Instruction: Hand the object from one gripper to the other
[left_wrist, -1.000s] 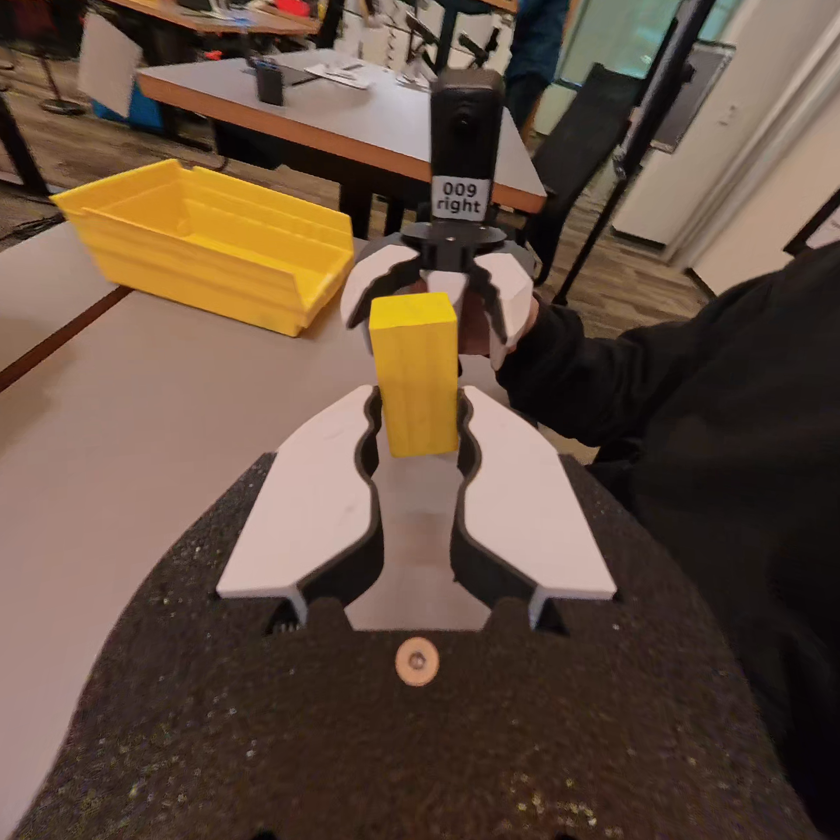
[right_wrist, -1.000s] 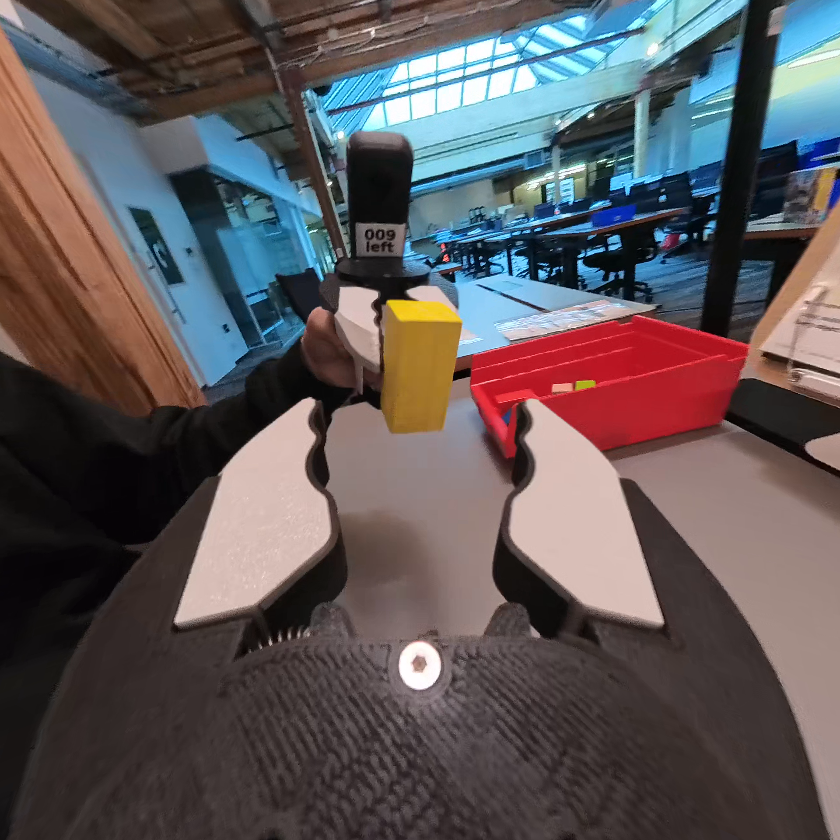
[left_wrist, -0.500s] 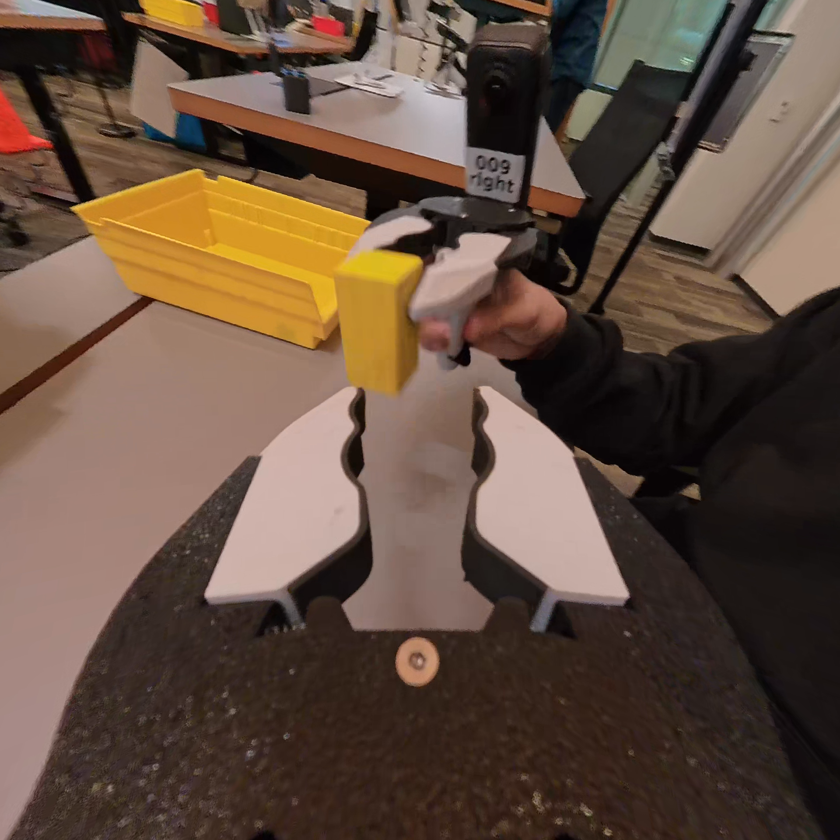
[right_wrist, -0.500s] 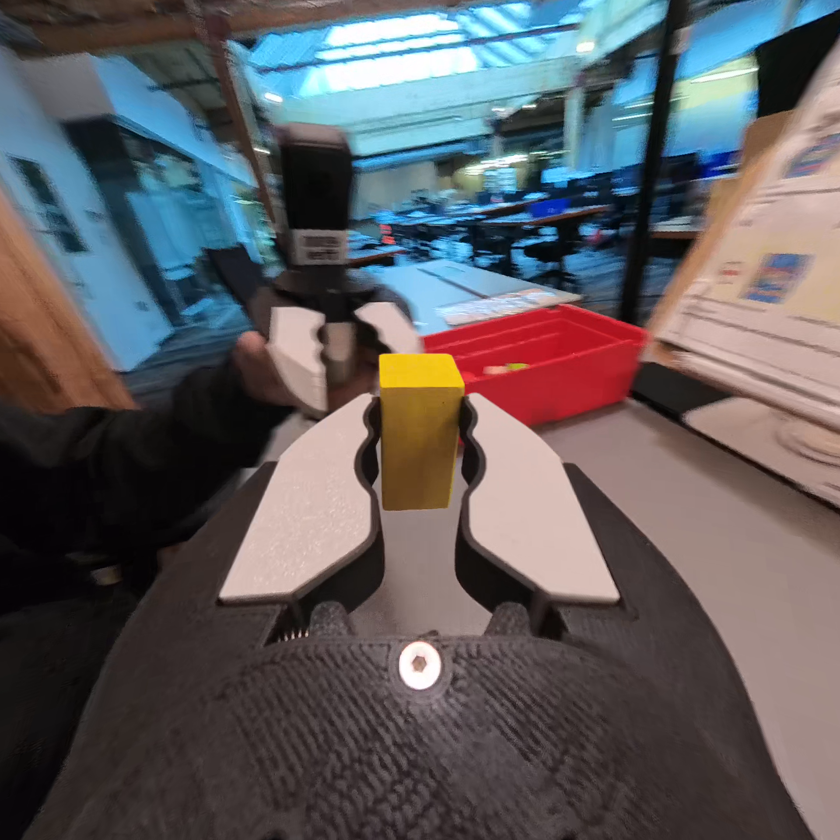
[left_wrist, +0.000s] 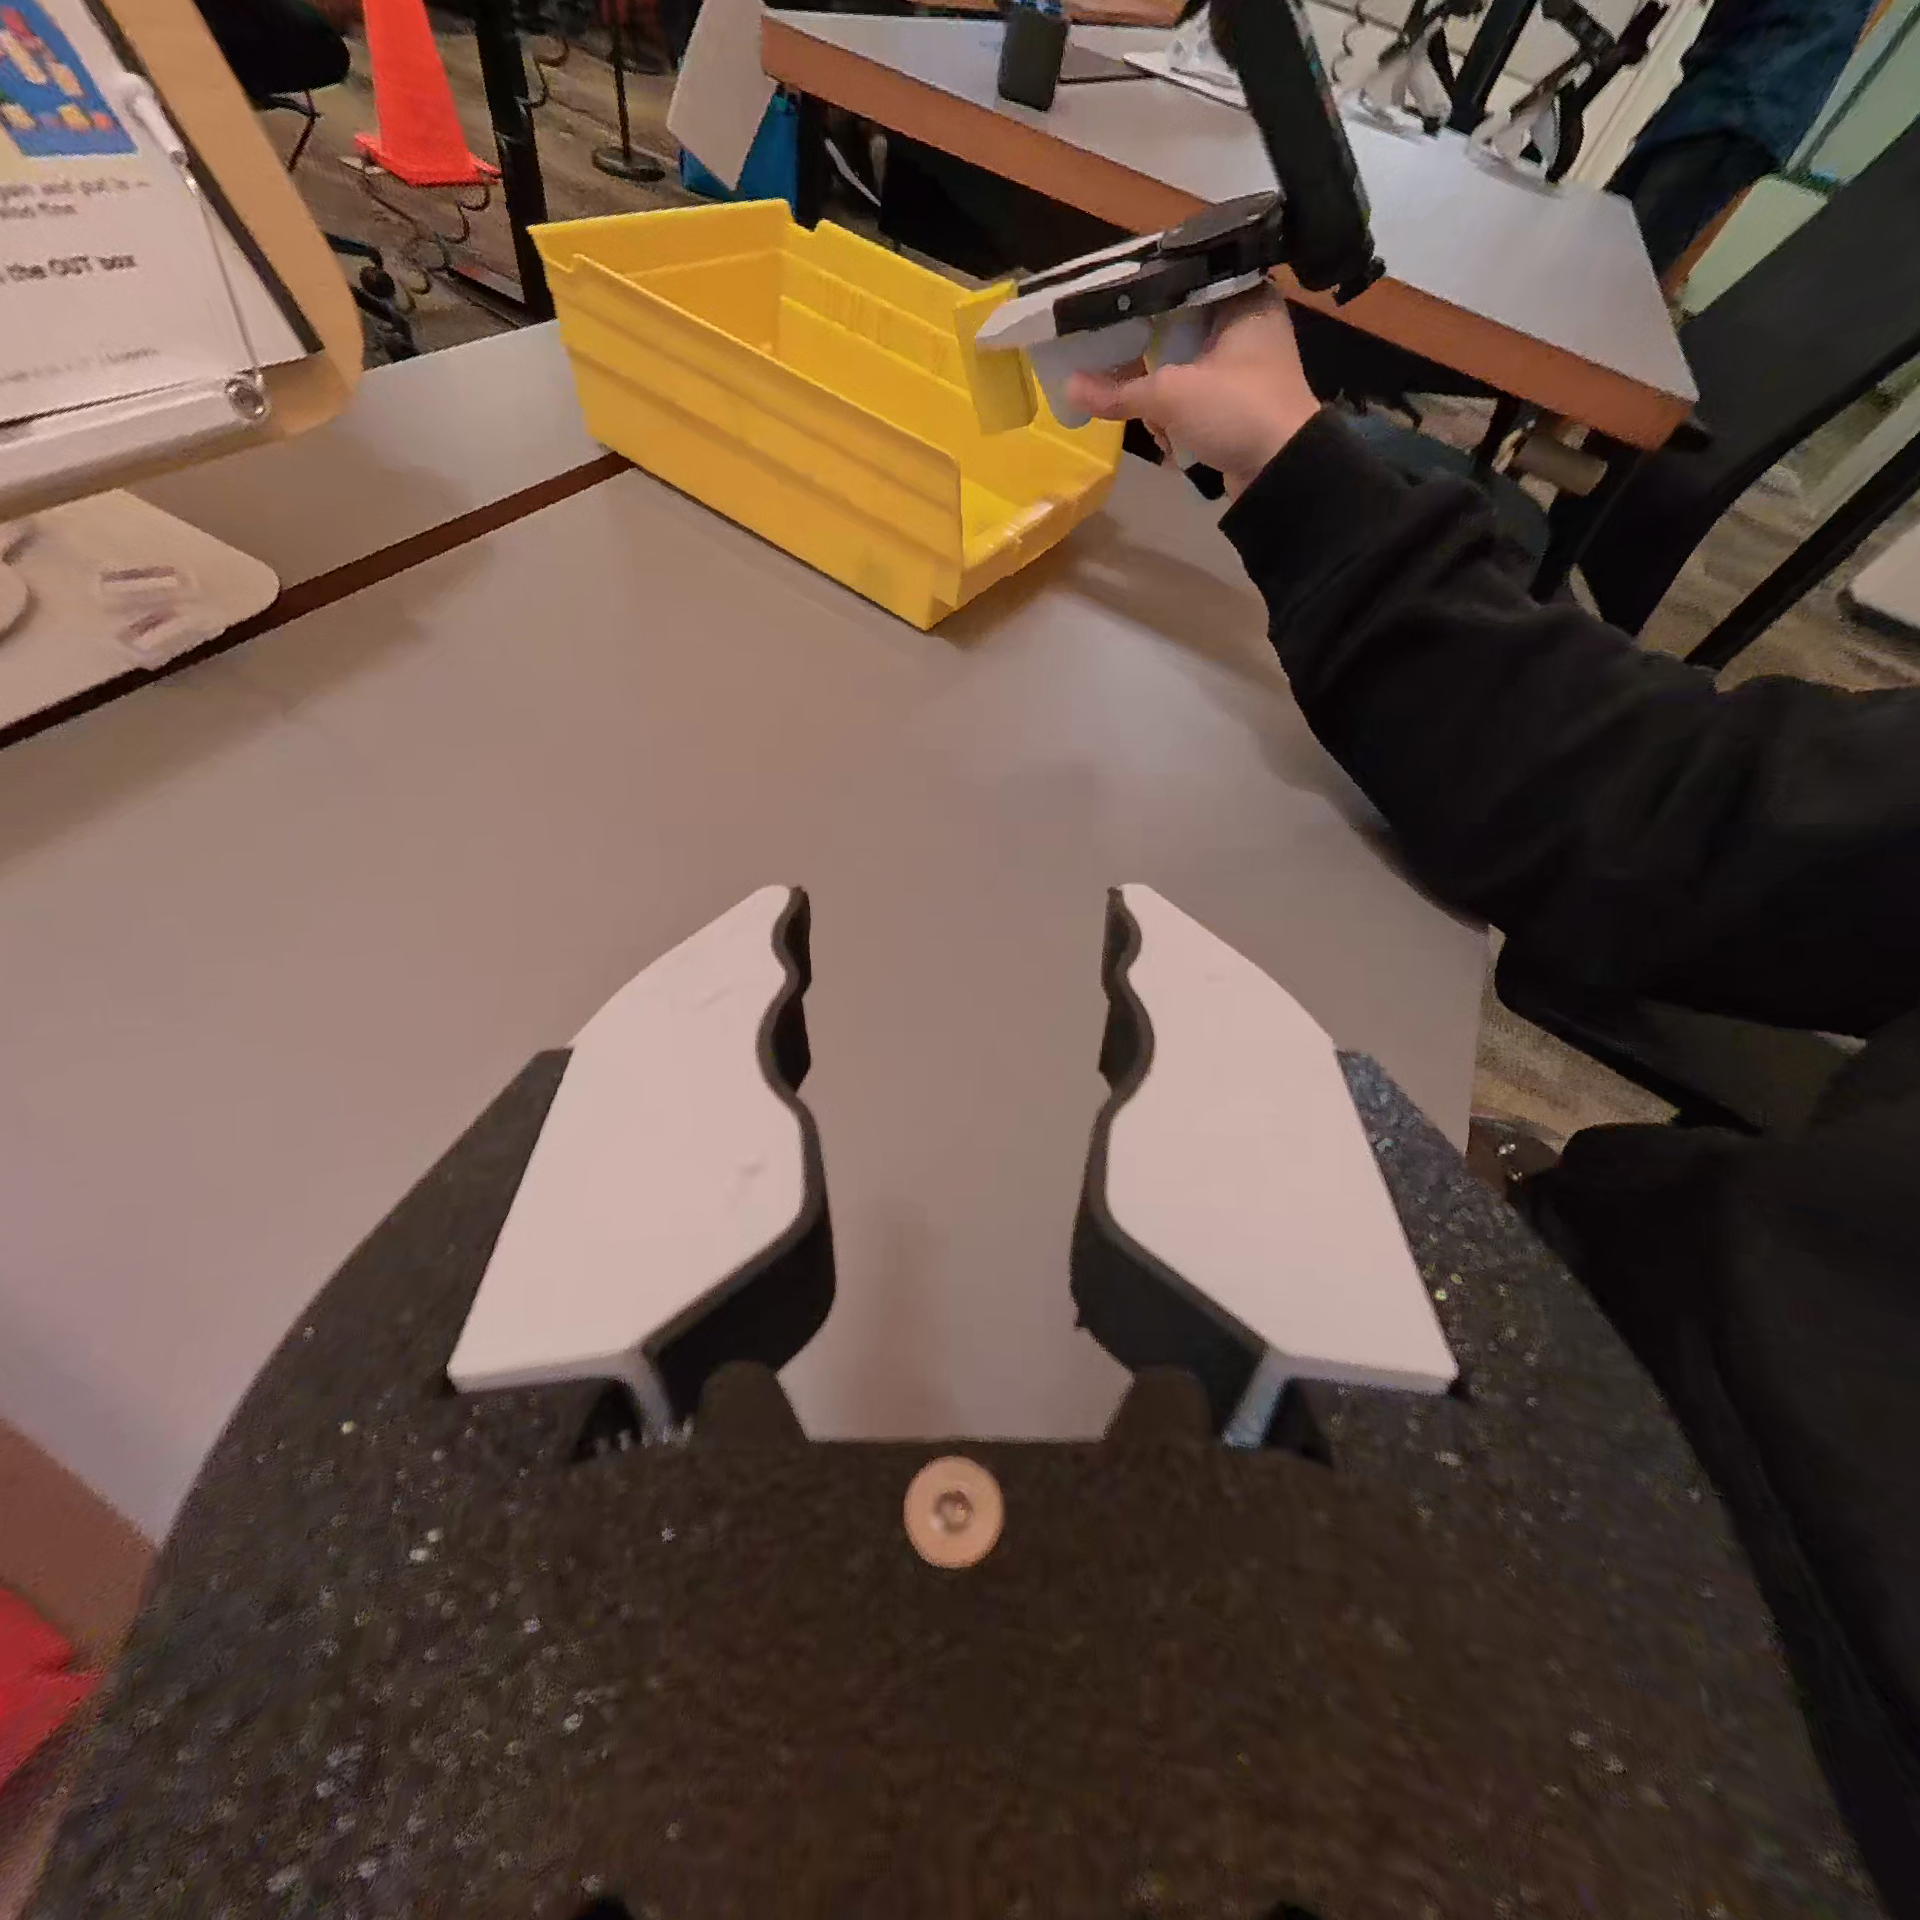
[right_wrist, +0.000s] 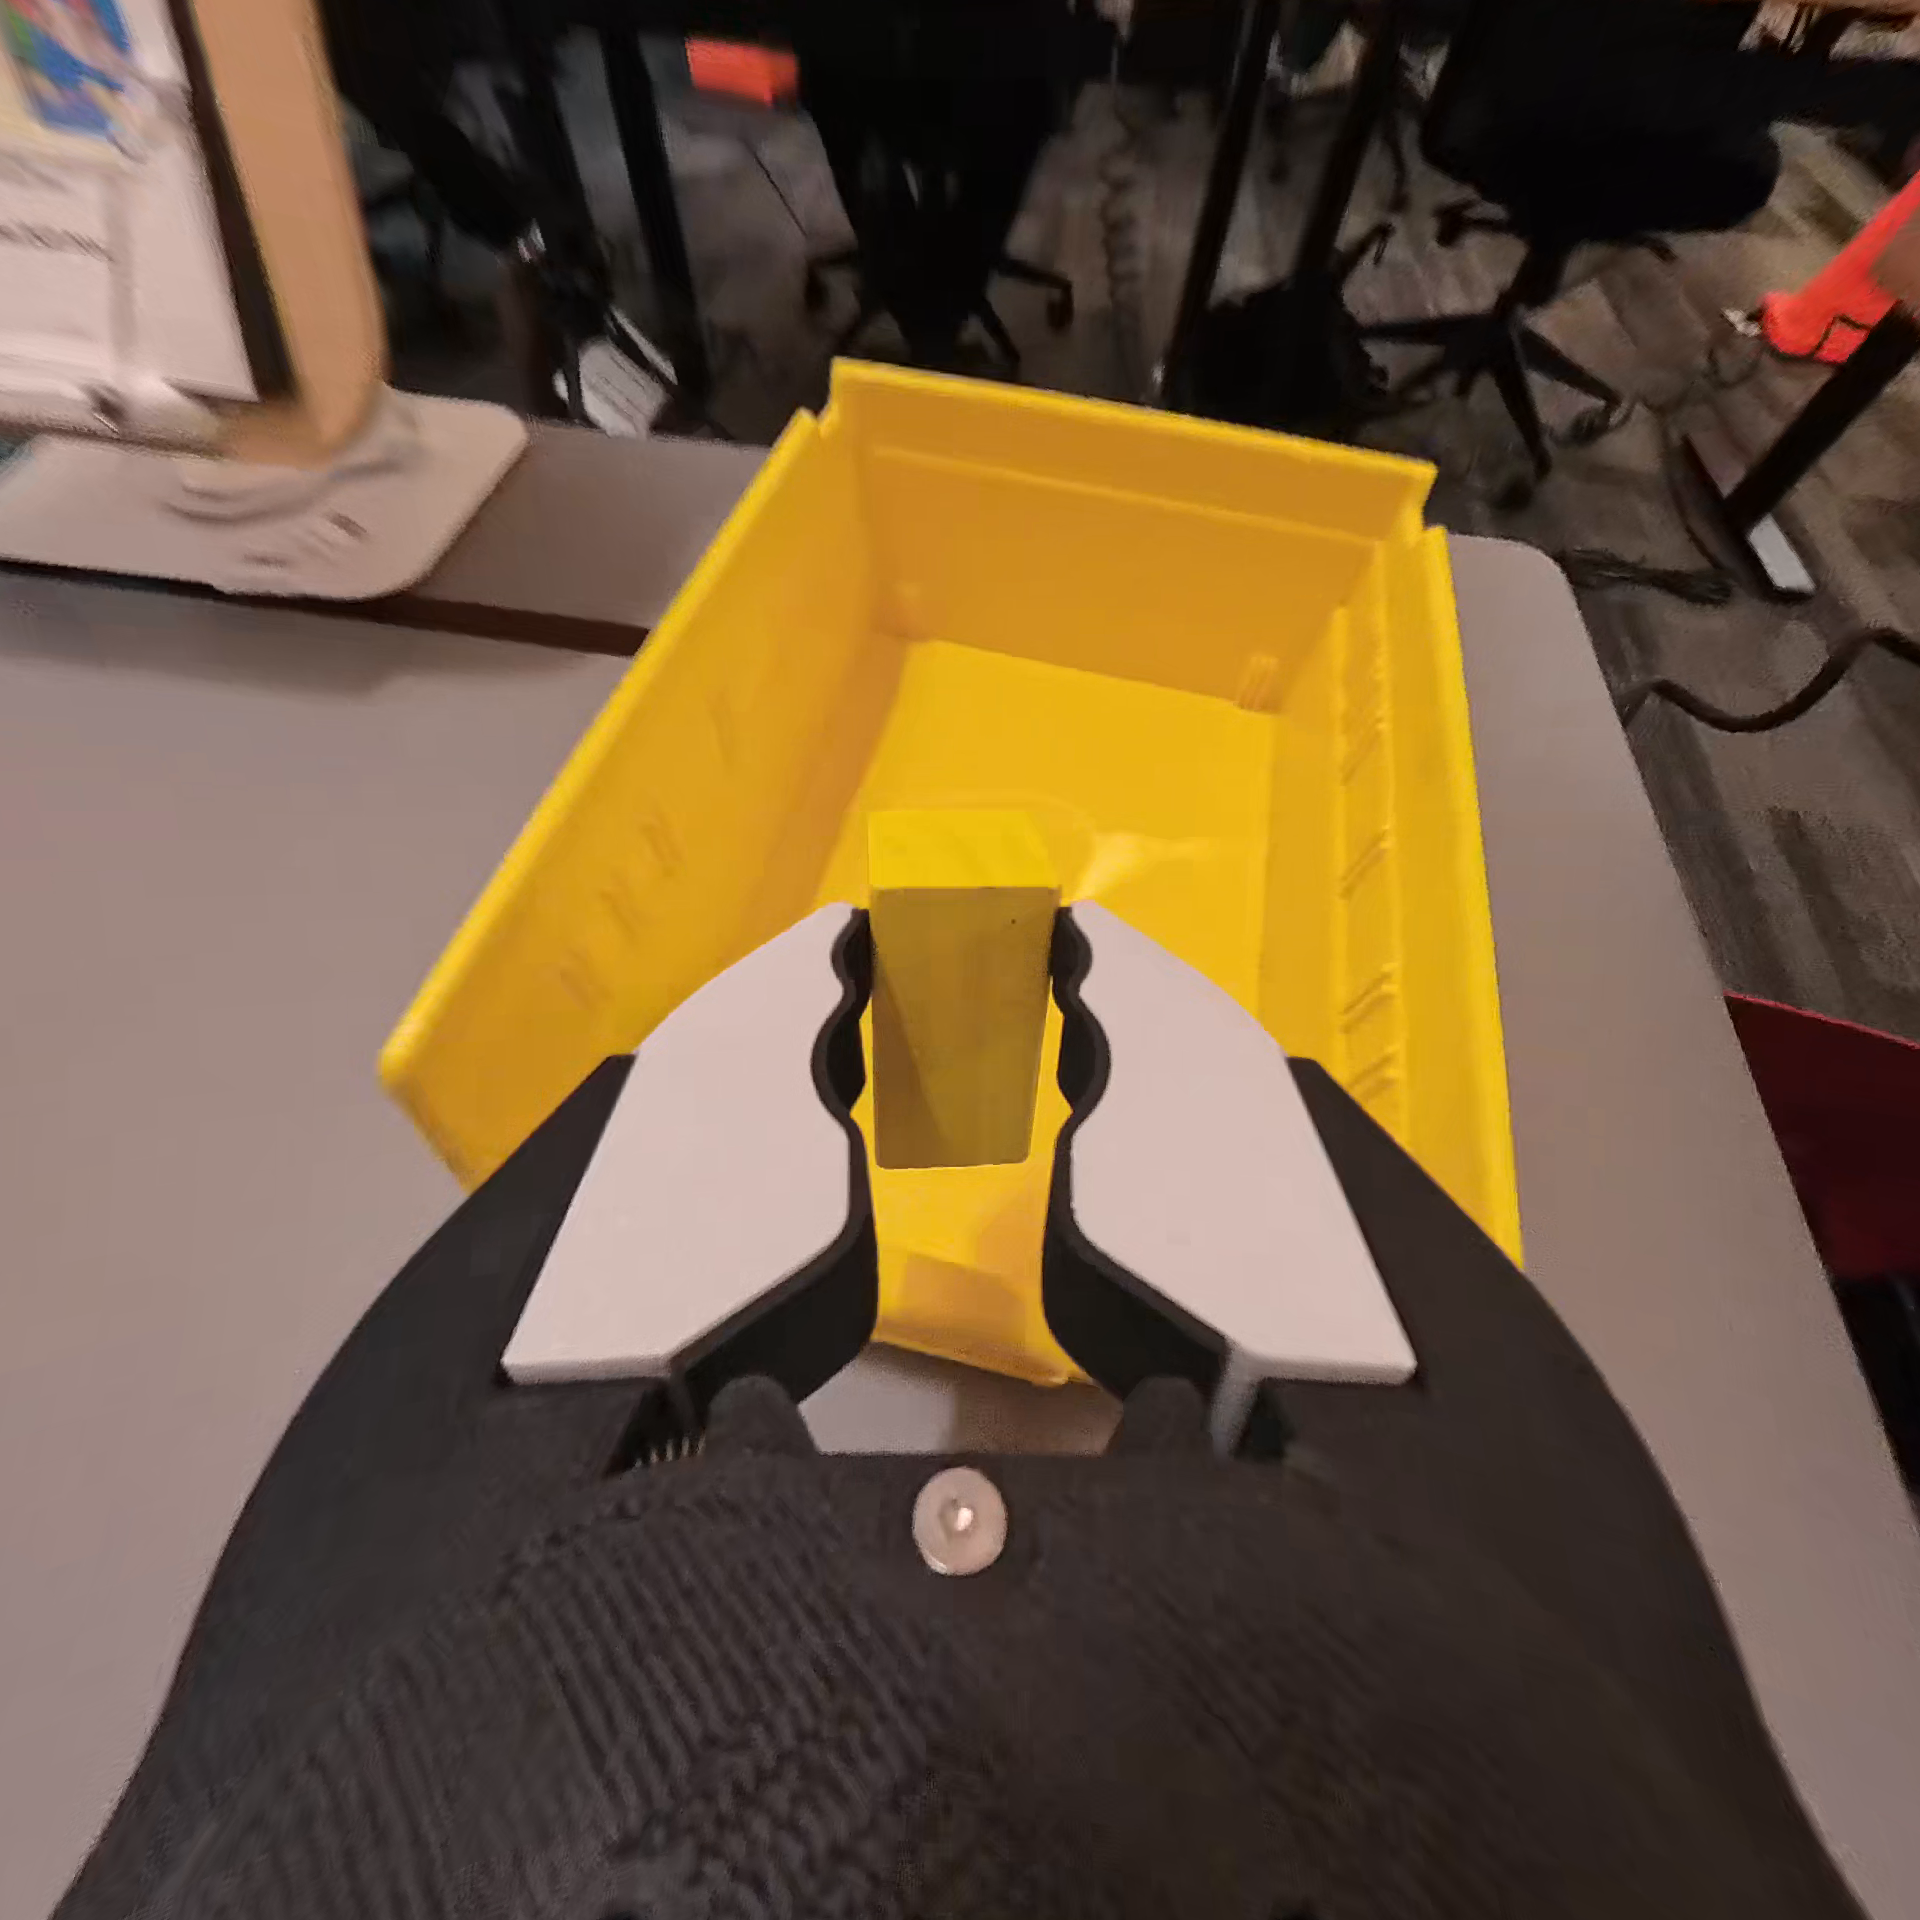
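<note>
My right gripper (right_wrist: 958, 920) is shut on a yellow wooden block (right_wrist: 958, 997), both pads pressed on its sides, and holds it over the open yellow bin (right_wrist: 665, 831). In the left wrist view the right gripper (left_wrist: 997, 327) hangs over the near end of the yellow bin (left_wrist: 790, 416) with the block (left_wrist: 1003, 390) under its fingers. My left gripper (left_wrist: 956, 904) is open and empty above the grey table (left_wrist: 520, 883), well back from the bin.
A sign board on a stand (left_wrist: 125, 208) is at the far left. An orange cone (left_wrist: 416, 94) and other tables (left_wrist: 1455, 208) stand beyond. A person's black sleeve (left_wrist: 1558, 748) crosses the right side. Something red (left_wrist: 31, 1704) shows at the lower left edge. The grippers' ends are close to 45 centimeters from one another.
The left gripper let go of the yellow block and opened wider; the right gripper shut on it, took it away and swung it over the yellow bin.
</note>
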